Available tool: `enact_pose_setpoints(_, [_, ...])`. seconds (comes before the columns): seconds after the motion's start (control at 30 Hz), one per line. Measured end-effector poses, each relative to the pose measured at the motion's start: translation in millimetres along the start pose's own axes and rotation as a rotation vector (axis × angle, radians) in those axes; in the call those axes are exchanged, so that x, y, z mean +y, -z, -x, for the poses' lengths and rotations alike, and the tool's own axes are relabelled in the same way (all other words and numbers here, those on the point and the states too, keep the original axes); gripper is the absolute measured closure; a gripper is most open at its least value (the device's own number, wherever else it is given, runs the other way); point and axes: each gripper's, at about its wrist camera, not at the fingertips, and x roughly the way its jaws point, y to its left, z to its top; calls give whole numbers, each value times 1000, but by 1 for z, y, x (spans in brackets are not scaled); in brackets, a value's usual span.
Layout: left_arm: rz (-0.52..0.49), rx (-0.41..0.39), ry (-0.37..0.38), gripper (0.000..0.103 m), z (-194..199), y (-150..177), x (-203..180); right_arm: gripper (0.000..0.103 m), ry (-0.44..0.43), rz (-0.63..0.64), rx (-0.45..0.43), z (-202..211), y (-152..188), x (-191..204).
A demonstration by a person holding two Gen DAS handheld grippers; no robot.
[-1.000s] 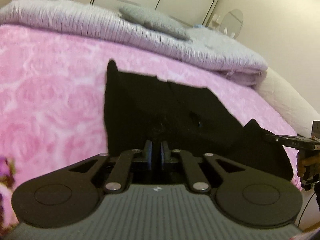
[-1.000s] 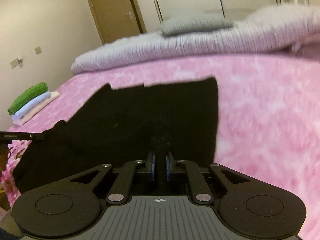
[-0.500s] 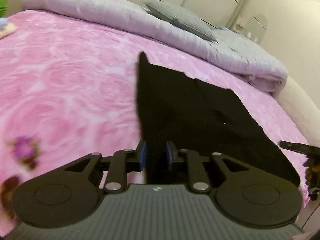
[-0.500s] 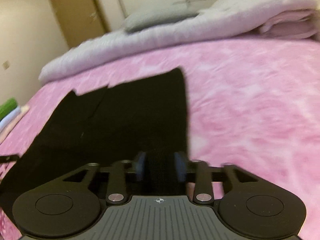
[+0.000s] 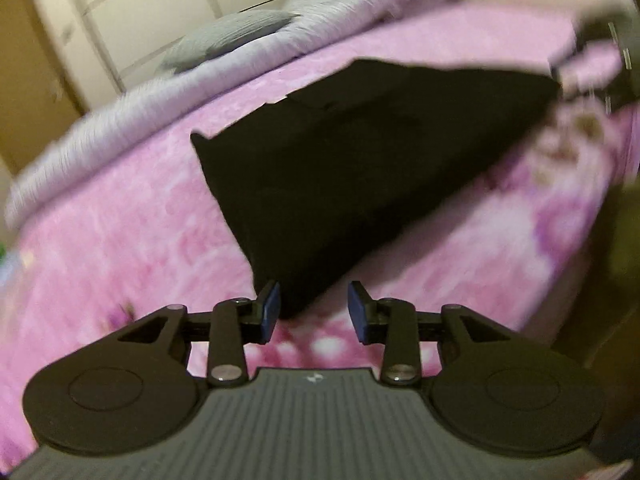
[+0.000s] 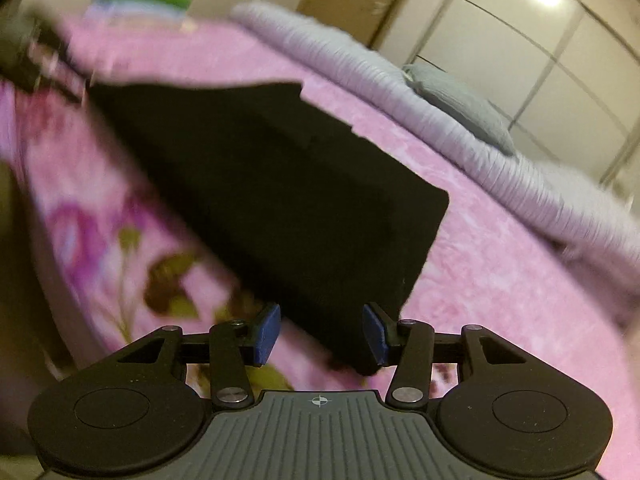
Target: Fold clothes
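A black garment [image 5: 360,152] lies flat on the pink floral blanket [image 5: 120,220] of a bed; it also shows in the right wrist view [image 6: 280,200]. My left gripper [image 5: 314,312] is open, with the garment's near left corner just ahead of its blue pads. My right gripper [image 6: 320,330] is open, with the garment's near right corner lying between its fingers. Neither holds the cloth. The right gripper shows blurred at the far right of the left wrist view [image 5: 592,64]. Both views are motion-blurred.
A rolled lilac duvet [image 6: 400,92] and a grey pillow [image 6: 460,100] lie along the far side of the bed. A stack of folded clothes [image 6: 140,6] sits at the far left corner. Wardrobe doors [image 5: 160,12] stand behind. The bed's near edge [image 5: 580,240] drops off.
Both grippers have opened and let go of the black garment, which now lies flat on the blanket. Both have swung outward and pulled back to its near corners.
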Motion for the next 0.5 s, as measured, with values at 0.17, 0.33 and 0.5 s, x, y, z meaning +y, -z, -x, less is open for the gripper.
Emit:
enact_pose_setpoints(0.17, [-209, 14, -51, 82, -23, 4, -13, 55, 78, 231, 3, -19, -2, 22])
enact_pose_setpoints(0.33, [-388, -18, -37, 90, -18, 7, -5, 94, 110, 404, 2, -38, 9, 22])
enact_pose_setpoints(0.5, [-574, -6, -8, 92, -20, 21, -5, 95, 126, 392, 64, -46, 22, 5])
